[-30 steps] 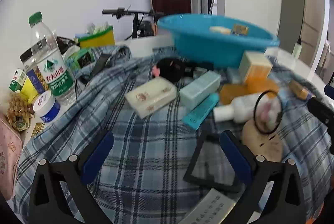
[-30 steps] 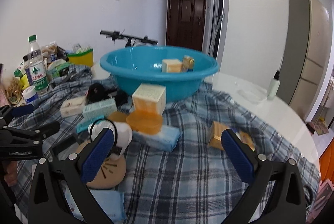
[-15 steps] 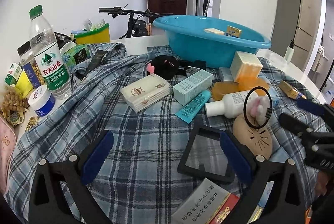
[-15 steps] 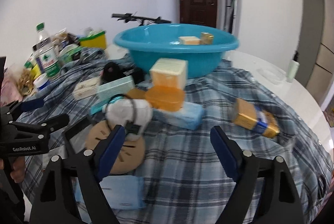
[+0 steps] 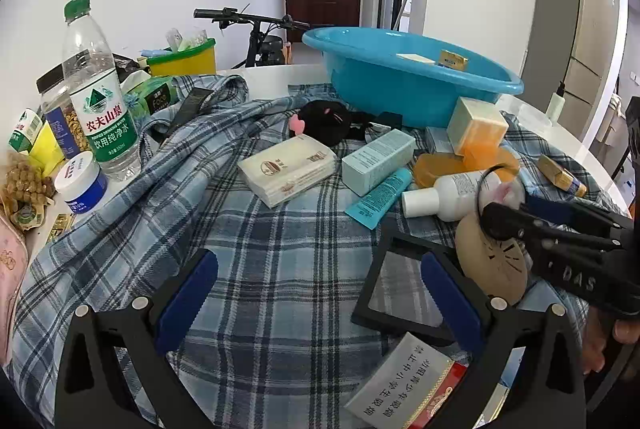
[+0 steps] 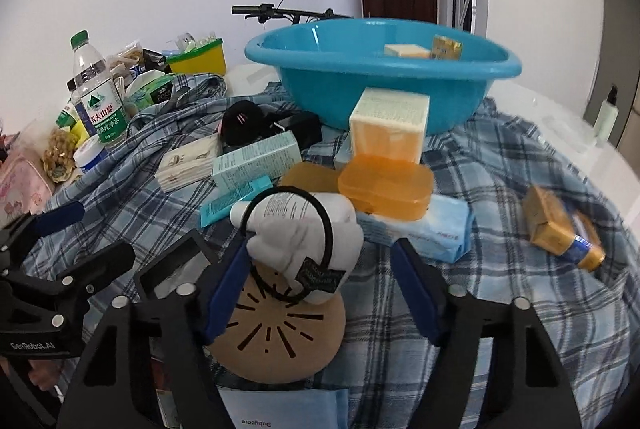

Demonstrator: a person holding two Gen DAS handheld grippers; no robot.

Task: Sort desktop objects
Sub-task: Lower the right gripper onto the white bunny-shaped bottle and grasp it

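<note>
A blue basin with two small boxes inside stands at the back of a plaid cloth. Loose items lie before it: a white plush hair tie with a black loop, a white bottle, an orange case, a teal tube, boxes. My right gripper is open, its fingers on either side of the plush hair tie, which rests on a tan round disc. It also shows in the left wrist view. My left gripper is open and empty above the cloth.
A water bottle, jars and snacks stand at the left edge. A yellow tub sits behind. A black-framed mirror and a booklet lie near the front. A gold box lies at the right. A bicycle stands behind the table.
My right gripper has moved forward and left, narrowed, and now brackets the plush hair tie. My left gripper has pulled back slightly and stayed open.
</note>
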